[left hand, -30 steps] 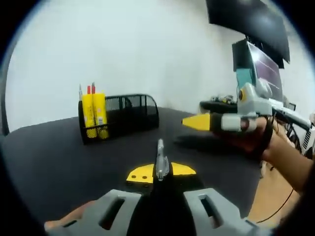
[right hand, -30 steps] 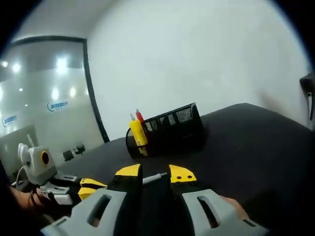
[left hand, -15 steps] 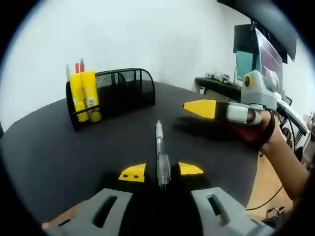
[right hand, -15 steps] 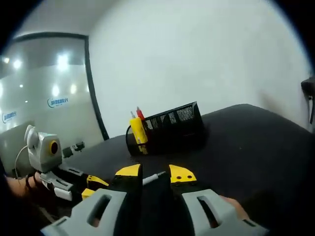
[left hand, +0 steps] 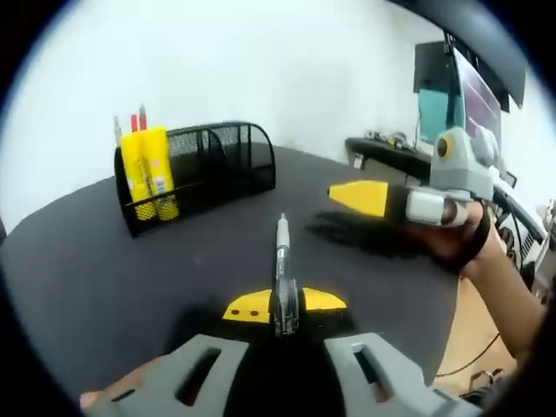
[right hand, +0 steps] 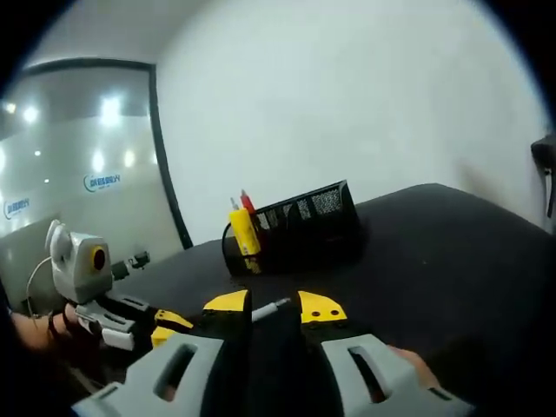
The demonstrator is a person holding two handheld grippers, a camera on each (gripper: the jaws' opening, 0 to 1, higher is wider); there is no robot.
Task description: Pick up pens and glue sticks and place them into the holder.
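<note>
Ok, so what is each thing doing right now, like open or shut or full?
Left gripper: shut on a clear pen.
Right gripper: shut on a second pen.
Mesh holder: upright on the black table, glue sticks and pens standing at one end.

The grey left gripper with yellow-tipped jaws point(left hand: 284, 305) is pointing forward and level, its jaws pressing together on a clear pen point(left hand: 281, 271). The matching grey right gripper with yellow tips point(right hand: 274, 307) is likewise clamping a thin pen point(right hand: 271, 309) between its jaws. In the left gripper view, a bare hand point(left hand: 459, 239) is gripping the right gripper, forearm trailing away.
</note>
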